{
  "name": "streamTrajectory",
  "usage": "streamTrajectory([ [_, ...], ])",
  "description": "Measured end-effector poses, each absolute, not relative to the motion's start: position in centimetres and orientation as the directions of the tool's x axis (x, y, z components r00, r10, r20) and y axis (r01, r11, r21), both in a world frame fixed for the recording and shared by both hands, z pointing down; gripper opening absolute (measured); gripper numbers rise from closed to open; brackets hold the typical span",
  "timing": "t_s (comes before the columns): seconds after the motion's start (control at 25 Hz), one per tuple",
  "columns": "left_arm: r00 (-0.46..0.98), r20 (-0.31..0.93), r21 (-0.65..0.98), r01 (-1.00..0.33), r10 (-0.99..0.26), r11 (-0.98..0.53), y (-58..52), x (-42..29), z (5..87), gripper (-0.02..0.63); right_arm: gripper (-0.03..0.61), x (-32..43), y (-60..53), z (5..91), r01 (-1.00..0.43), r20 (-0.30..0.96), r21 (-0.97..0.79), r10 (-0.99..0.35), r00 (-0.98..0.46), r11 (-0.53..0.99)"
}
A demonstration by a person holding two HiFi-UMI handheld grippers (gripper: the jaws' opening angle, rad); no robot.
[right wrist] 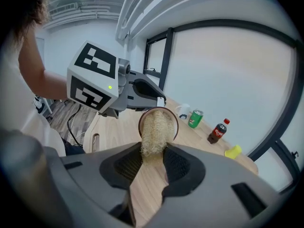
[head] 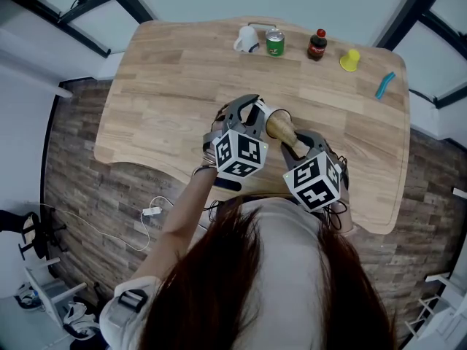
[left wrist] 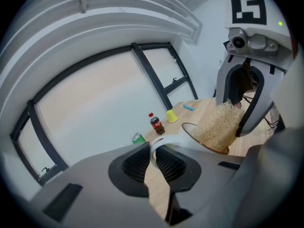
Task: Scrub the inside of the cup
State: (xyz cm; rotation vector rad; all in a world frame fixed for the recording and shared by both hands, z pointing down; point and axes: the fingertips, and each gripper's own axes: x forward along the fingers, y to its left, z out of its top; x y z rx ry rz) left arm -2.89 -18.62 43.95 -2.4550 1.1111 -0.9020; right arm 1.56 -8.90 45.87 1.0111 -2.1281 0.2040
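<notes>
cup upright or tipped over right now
Tipped sideways: the left gripper holds the cup by its handle, mouth facing the right gripper, whose loofah pokes inside.

No legible txt anywhere. Red label on bottle [head: 317, 45] & print on green can [head: 274, 42] too small to read.

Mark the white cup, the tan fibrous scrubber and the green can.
white cup [left wrist: 183, 143], left gripper view, outer wall beside the handle.
tan fibrous scrubber [right wrist: 154, 132], right gripper view, middle of its length.
green can [head: 275, 44], head view, side wall.
</notes>
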Motion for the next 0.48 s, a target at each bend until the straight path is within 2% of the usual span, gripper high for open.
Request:
streamTrajectory([
  [0.48,0.486,0.439,-0.344,-0.686,-0.756,-0.641,-19.5,-4.2,44.0,0.046,0.144,1.6,-9.6,44.4,-0.755,0.644,0.17,-0.652,-0.401,0.633],
])
